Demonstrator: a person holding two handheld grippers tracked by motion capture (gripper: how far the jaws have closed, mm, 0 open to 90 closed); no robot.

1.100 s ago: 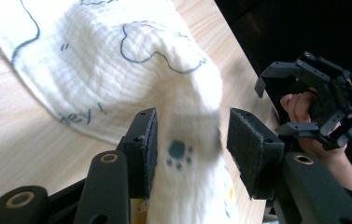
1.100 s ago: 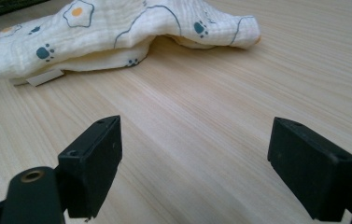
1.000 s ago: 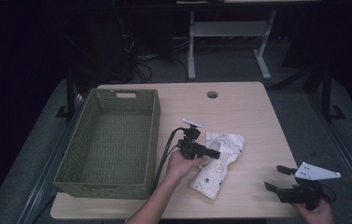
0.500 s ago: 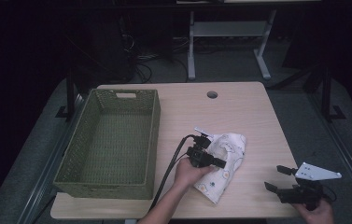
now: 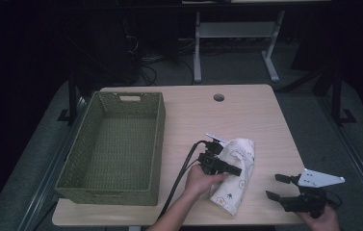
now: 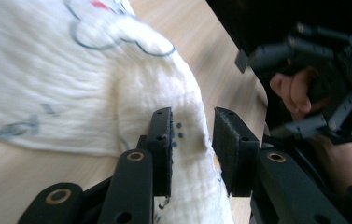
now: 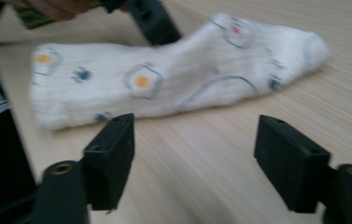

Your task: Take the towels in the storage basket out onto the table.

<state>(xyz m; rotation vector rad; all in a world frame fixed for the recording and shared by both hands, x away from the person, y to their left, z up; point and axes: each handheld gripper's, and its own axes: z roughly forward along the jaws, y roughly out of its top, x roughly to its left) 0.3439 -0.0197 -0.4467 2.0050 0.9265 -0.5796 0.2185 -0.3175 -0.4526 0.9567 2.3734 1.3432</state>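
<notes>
Sock [image 5: 234, 175] is straddled mid-length, ungripped, by the just-reopening left claw [image 6: 192, 140], long axis crosswise; right claw [image 5: 279, 186] is held open, farther off.

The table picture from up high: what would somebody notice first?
A white knitted sock with fried-egg prints lies near the wooden table's front edge, the left gripper over it. A big green woven basket sits empty on the left side.

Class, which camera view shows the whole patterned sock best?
The right gripper view: the sock lies there full length, egg prints clear. The high view shows it small, partly under the left gripper. The left gripper view gives a blurred close-up of one part.
</notes>
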